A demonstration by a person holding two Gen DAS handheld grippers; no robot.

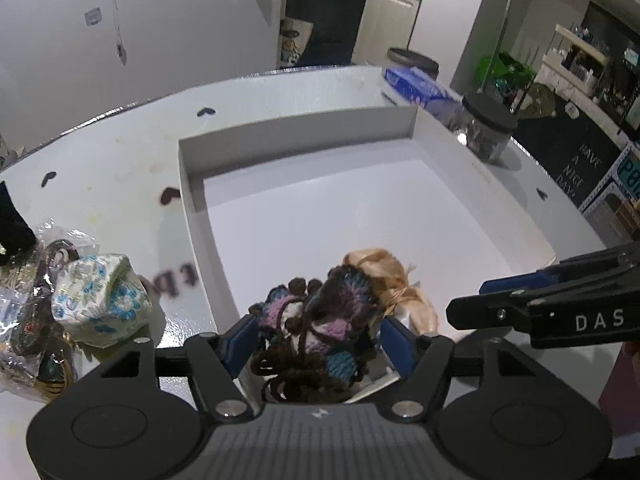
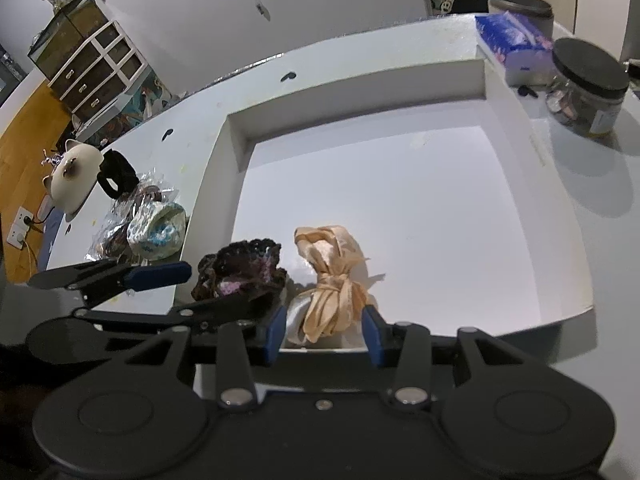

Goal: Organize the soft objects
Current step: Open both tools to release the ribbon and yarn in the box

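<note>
Left gripper point(image 1: 316, 344) – fingers spread wide either side of the knit piece point(image 1: 320, 320), not clearly pinching it. Right gripper point(image 2: 325, 330) also wide apart, straddling the peach bow point(image 2: 332, 280), no squeeze seen. Both items lie side by side at the near edge inside the white tray point(image 2: 236, 148) – knit on the left. Floral pouch point(image 1: 100, 300) sits on the table point(image 1: 120, 152) w/ wrapped bits, left of the tray.
</note>
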